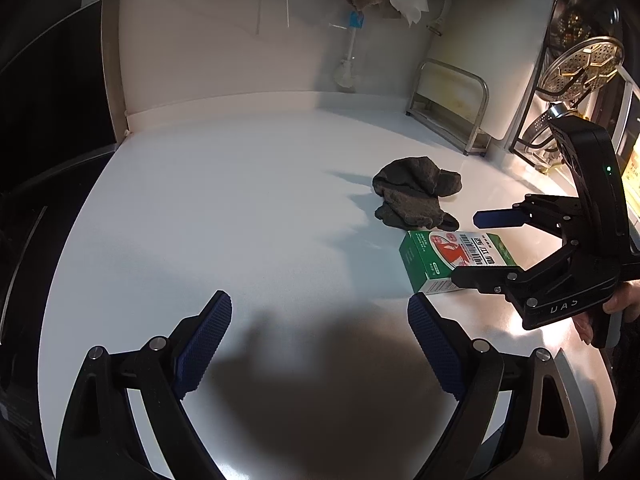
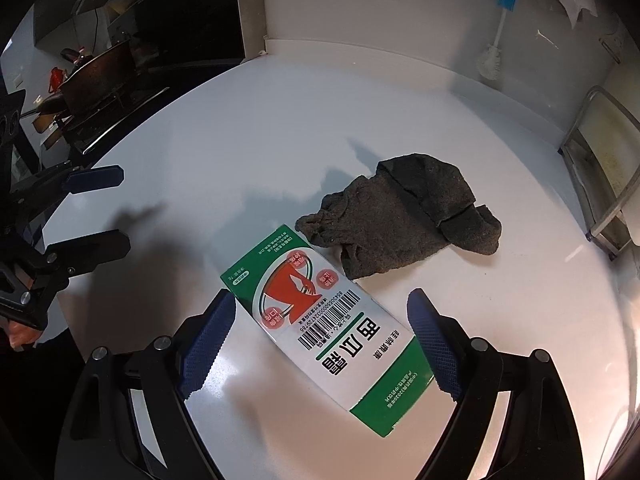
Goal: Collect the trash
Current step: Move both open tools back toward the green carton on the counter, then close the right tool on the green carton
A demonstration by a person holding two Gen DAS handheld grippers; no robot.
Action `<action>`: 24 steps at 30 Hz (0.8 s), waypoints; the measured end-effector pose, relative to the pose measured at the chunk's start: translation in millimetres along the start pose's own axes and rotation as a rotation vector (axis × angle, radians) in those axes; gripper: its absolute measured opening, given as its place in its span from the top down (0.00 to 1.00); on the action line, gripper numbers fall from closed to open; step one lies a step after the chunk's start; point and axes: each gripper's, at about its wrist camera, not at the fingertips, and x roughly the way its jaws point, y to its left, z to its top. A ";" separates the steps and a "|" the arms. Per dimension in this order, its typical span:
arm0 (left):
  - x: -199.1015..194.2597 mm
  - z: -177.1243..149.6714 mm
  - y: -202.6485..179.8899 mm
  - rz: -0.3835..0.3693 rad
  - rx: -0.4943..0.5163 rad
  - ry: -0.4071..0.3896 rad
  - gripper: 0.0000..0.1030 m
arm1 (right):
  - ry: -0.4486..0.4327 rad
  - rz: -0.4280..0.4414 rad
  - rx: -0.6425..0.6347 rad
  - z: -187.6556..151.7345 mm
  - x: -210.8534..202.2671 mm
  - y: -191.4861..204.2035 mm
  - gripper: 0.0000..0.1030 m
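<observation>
A green and white carton (image 2: 324, 328) lies flat on the white counter (image 2: 240, 152). My right gripper (image 2: 320, 336) is open with a finger on each side of the carton, not touching it. In the left wrist view the carton (image 1: 448, 264) is at the right, with the right gripper (image 1: 468, 248) over it. My left gripper (image 1: 320, 332) is open and empty above bare counter (image 1: 240, 200), left of the carton. It also shows in the right wrist view (image 2: 116, 208) at the left edge.
A dark grey rag (image 2: 404, 216) lies crumpled just behind the carton. A metal rack (image 1: 452, 108) and a white board stand at the back right. A brush (image 1: 348, 56) hangs on the wall. A stove with a pan (image 2: 96, 76) is to the left.
</observation>
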 end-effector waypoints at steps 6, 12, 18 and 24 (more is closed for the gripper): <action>4.3 1.5 2.8 0.002 -0.008 0.005 0.15 | 0.038 0.042 -0.044 1.2 4.7 -1.1 0.19; 7.0 1.7 2.7 0.001 -0.009 0.008 0.15 | 0.077 0.026 -0.101 3.1 13.0 4.8 0.19; 7.6 1.4 1.4 0.002 -0.005 0.006 0.15 | 0.083 0.065 -0.092 4.4 21.0 6.3 0.19; 8.0 1.8 2.6 0.005 -0.013 0.006 0.15 | 0.065 0.008 -0.089 -0.6 24.9 16.6 0.21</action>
